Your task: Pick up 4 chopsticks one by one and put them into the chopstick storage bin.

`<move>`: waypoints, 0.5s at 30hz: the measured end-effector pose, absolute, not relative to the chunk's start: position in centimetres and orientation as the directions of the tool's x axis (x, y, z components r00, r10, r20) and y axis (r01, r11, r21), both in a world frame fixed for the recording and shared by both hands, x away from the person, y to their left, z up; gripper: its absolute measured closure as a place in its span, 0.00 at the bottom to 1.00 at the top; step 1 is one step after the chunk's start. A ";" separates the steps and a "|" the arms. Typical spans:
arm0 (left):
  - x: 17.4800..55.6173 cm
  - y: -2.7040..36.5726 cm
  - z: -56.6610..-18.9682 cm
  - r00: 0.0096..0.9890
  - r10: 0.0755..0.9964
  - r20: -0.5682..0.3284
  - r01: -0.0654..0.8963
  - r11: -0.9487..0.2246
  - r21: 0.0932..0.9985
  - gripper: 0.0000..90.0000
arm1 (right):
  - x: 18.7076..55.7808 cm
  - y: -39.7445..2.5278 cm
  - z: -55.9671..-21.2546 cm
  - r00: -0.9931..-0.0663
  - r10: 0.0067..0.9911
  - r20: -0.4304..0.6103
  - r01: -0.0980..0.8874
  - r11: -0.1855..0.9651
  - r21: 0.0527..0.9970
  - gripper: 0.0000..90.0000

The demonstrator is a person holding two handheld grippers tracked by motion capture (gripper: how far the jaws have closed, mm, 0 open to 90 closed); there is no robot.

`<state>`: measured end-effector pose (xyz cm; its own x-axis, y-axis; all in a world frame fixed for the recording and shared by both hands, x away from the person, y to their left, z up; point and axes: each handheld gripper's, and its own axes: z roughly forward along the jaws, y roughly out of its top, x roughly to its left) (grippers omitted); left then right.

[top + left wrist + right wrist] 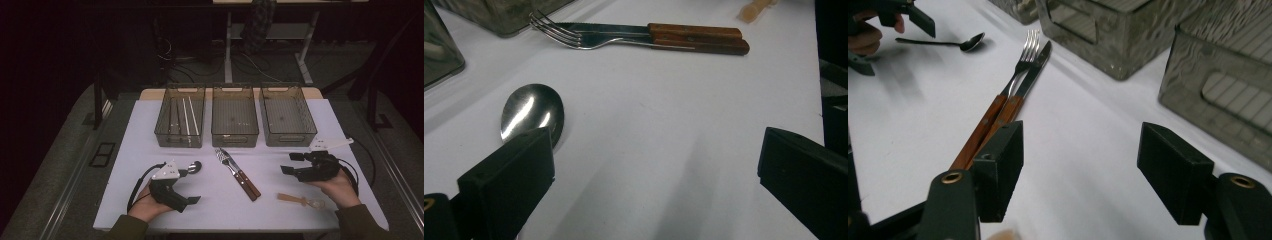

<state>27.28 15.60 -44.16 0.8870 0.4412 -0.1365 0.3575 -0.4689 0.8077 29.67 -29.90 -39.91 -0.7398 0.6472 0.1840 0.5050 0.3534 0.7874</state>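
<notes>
**Both grippers gaping above the cutlery**

While the left gripper (pixel 192 185) is hovering with jaws spread wide and empty, the shiny steel spoon (pixel 532 111) is lying on the white table (pixel 135 150) just beside its left jaw. The right gripper (pixel 292 163) is likewise gaping, grasping nothing, near the wooden-handled fork (pixel 1013 80) and knife (pixel 1028 80).

Shiny silver spoon (pixel 531 112), brown-handled fork (pixel 589 39) and knife (pixel 1023 82), white table (pixel 150 130), see-through grey bins (pixel 235 116), black grippers (pixel 184 186)
</notes>
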 end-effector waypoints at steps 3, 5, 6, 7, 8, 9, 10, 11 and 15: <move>27.3 15.6 -44.2 0.885 0.445 -0.136 0.360 -0.469 0.807 0.00 | 29.0 -30.3 -40.4 -0.738 0.647 0.189 0.516 0.362 0.777 0.39; 27.3 15.6 -44.2 0.885 0.446 -0.135 0.360 -0.470 0.806 0.00 | 28.7 -30.4 -40.8 -0.738 0.647 0.191 0.521 0.366 0.771 0.39; 27.3 15.6 -44.2 0.885 0.446 -0.134 0.360 -0.471 0.806 0.00 | 28.5 -30.6 -41.0 -0.739 0.646 0.193 0.522 0.367 0.770 0.39; 27.3 15.6 -44.2 0.885 0.447 -0.134 0.360 -0.471 0.806 0.00 | 28.3 -30.7 -41.1 -0.739 0.645 0.198 0.525 0.365 0.769 0.39; 27.3 15.6 -44.2 0.885 0.447 -0.133 0.360 -0.473 0.804 0.00 | 28.1 -30.8 -41.3 -0.737 0.645 0.200 0.526 0.363 0.769 0.39; 27.3 15.6 -44.2 0.885 0.447 -0.131 0.359 -0.475 0.803 0.00 | 27.9 -31.0 -41.4 -0.736 0.647 0.200 0.529 0.364 0.767 0.39; 27.3 15.7 -44.2 0.884 0.448 -0.131 0.360 -0.475 0.803 0.00 | 27.7 -31.1 -41.5 -0.736 0.647 0.199 0.530 0.366 0.765 0.39; 27.3 15.7 -44.2 0.884 0.448 -0.131 0.359 -0.474 0.804 0.00 | 27.6 -31.3 -41.6 -0.736 0.647 0.200 0.529 0.367 0.765 0.39; 27.3 15.7 -44.2 0.883 0.450 -0.131 0.361 -0.474 0.803 0.00 | 26.6 -32.2 -41.9 -0.732 0.651 0.203 0.535 0.363 0.763 0.39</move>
<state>27.30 15.68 -44.17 0.8832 0.4502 -0.1314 0.3611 -0.4740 0.8031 26.64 -32.17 -41.91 -0.7316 0.6508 0.2028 0.5346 0.3631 0.7632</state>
